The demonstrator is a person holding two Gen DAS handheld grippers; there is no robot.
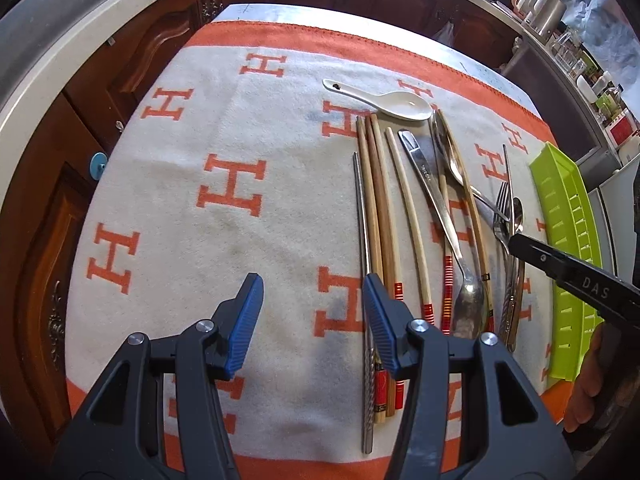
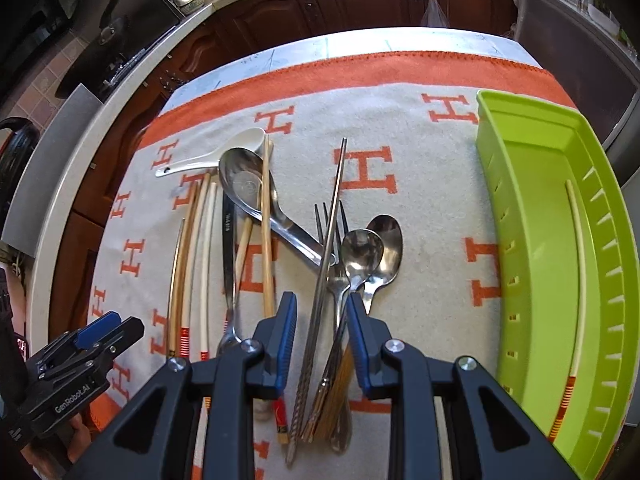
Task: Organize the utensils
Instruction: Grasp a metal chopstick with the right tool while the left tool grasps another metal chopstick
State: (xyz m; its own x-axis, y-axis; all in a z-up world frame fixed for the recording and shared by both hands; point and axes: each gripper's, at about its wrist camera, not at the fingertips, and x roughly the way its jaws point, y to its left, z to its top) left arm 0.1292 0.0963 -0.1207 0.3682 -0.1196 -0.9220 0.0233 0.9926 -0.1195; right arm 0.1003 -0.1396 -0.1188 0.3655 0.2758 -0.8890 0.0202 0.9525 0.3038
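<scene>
In the right wrist view, the right gripper [image 2: 322, 316] hangs low over the near end of the utensil pile, its blue-padded fingers [image 2: 285, 332] a moderate gap apart with nothing clamped. Between them pass the handles of a metal chopstick [image 2: 329, 248], a fork [image 2: 335, 248] and two small steel spoons [image 2: 362, 258], but no pad can be seen pressing on any of them.

In the left wrist view, the left gripper [image 1: 314, 308] hovers over the near left part of the surface, fingers [image 1: 248, 320] spread wide and empty. Its right finger stands just over the near ends of a metal chopstick [image 1: 365, 248] and the wooden chopsticks [image 1: 382, 216].

The cloth [image 1: 224, 120] covering the surface is cream with orange H marks and an orange border. Farther along the pile lie a large steel spoon [image 2: 256, 192] crossed by a wooden chopstick, and beyond it a white ceramic spoon [image 1: 384, 100].

At the right edge sits a green plastic tray [image 2: 532, 208], running near to far, with one pale chopstick [image 2: 576, 264] lying inside it.
</scene>
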